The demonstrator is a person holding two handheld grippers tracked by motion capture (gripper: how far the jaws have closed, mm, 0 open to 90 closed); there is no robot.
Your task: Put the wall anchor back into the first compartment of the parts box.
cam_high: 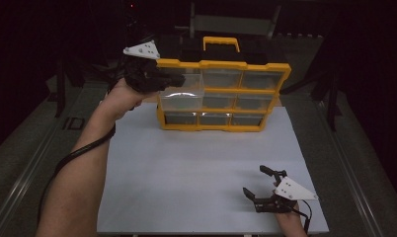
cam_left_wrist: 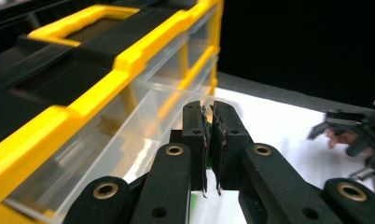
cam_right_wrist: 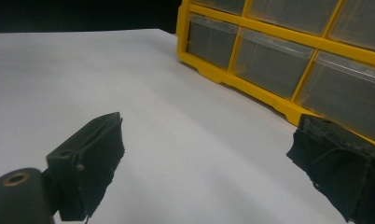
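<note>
Left claw (cam_left_wrist: 209, 140) (clamped) on drawer (cam_left_wrist: 129, 135)

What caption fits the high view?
Left gripper pulls a clear plastic drawer from the yellow-framed organiser cabinet; right gripper rests open on the white table.
</note>
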